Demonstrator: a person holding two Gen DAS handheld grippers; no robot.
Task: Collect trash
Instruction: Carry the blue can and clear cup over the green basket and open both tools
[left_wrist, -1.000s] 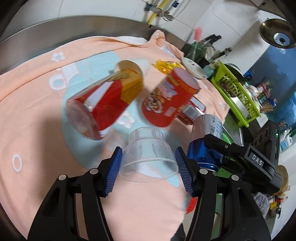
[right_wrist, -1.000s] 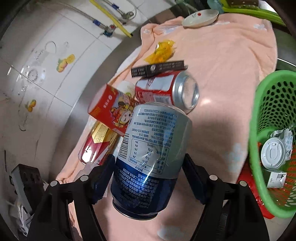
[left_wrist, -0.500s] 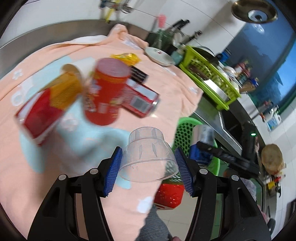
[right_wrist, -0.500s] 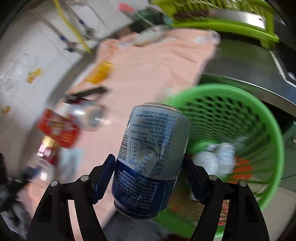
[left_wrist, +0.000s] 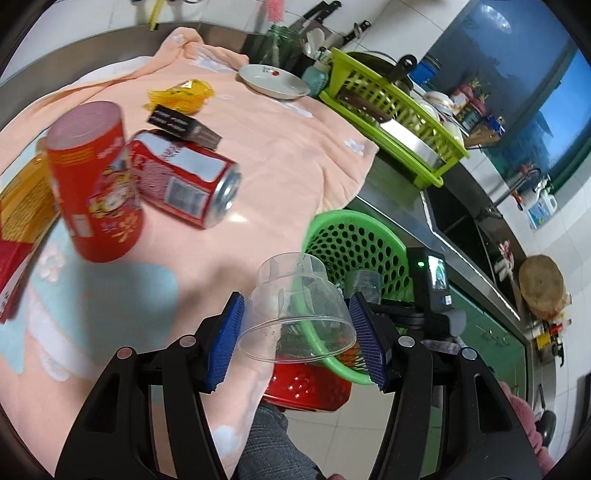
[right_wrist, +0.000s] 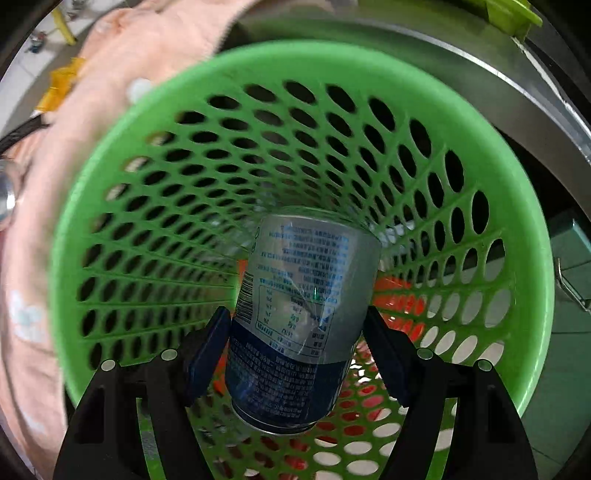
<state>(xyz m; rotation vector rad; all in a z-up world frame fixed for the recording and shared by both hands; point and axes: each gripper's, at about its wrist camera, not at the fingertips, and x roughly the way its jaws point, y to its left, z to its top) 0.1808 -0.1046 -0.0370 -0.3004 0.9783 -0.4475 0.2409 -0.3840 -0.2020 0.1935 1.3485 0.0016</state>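
a: what is gripped by the right gripper (right_wrist: 295, 339)?
b: a blue and silver can (right_wrist: 295, 325) is clamped between its fingers, over the mouth of the green basket (right_wrist: 110, 206).
a: and the left gripper (left_wrist: 295, 339)?
b: a clear plastic cup (left_wrist: 295, 310) is pinched at the surface's edge; red cans (left_wrist: 184, 177) are left lying on the peach cloth (left_wrist: 280, 147).

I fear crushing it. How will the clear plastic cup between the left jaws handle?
The clear plastic cup looks thin-walled, so probably light and easily dented under hard squeezing. Its tapered, smooth sides could let it slip. It seems undeformed now, suggesting the left gripper presses gently.
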